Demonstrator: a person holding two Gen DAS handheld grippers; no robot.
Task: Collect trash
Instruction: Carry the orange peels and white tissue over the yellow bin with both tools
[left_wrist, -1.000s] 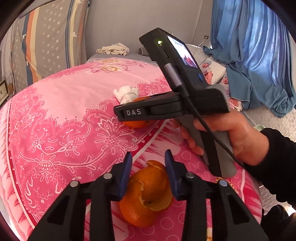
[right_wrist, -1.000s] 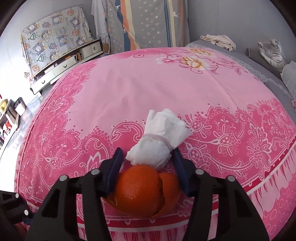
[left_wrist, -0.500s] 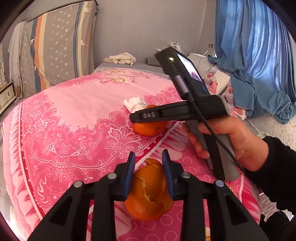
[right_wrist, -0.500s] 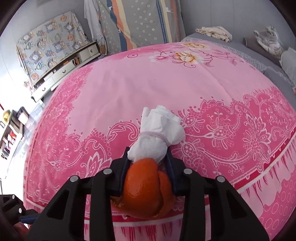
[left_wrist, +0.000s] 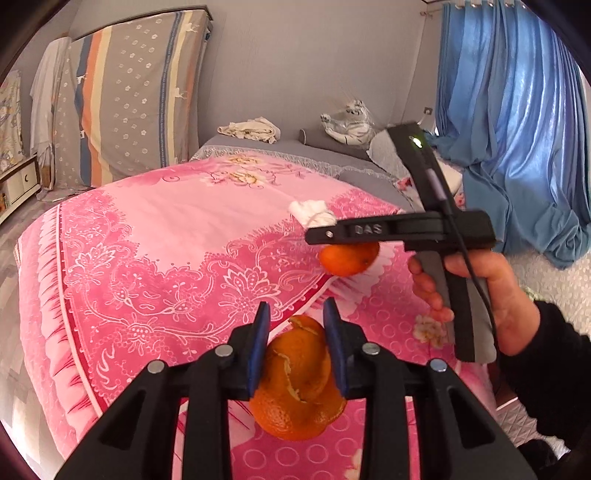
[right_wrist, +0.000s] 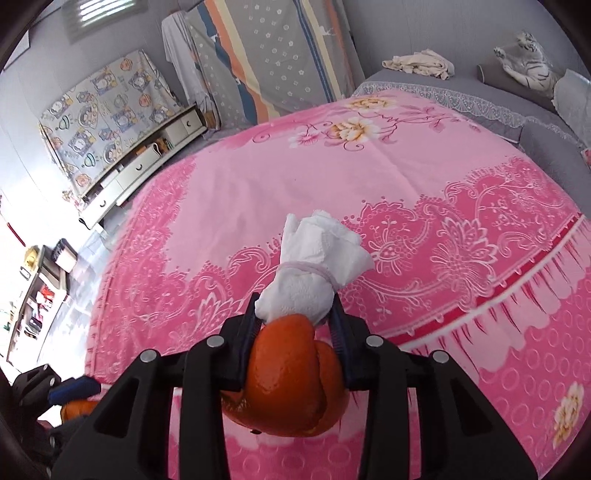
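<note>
A big bed fills both views, its pink floral blanket (left_wrist: 155, 236) spread across it with the red-banded border running near the foot edge. Up at the head end, grey bedding carries a crumpled cream cloth (left_wrist: 251, 129) and a striped plush tiger (left_wrist: 351, 122), and blue curtains (left_wrist: 517, 129) hang along the right side.

Over the foot edge of the blanket, the person's hand (left_wrist: 495, 295) grips the handle of the right gripper (right_wrist: 297, 326). Its fingers (right_wrist: 338, 332) pinch a whole cupped orange peel (right_wrist: 291, 380), and a wad of white tissue (right_wrist: 314, 273) bound with a thin band juts out past the tips, resting on top of that peel. Both look clear of the blanket in the left view, hanging beneath the tool.

Closer in, the left gripper (left_wrist: 297, 332) has its blue pads (left_wrist: 258, 343) clamped on a second, torn orange peel (left_wrist: 295, 387), ragged edges curling up between them; it sits above the circle-patterned strip by the foot edge. Both sets of jaws have just been closing onto their peels.
</note>
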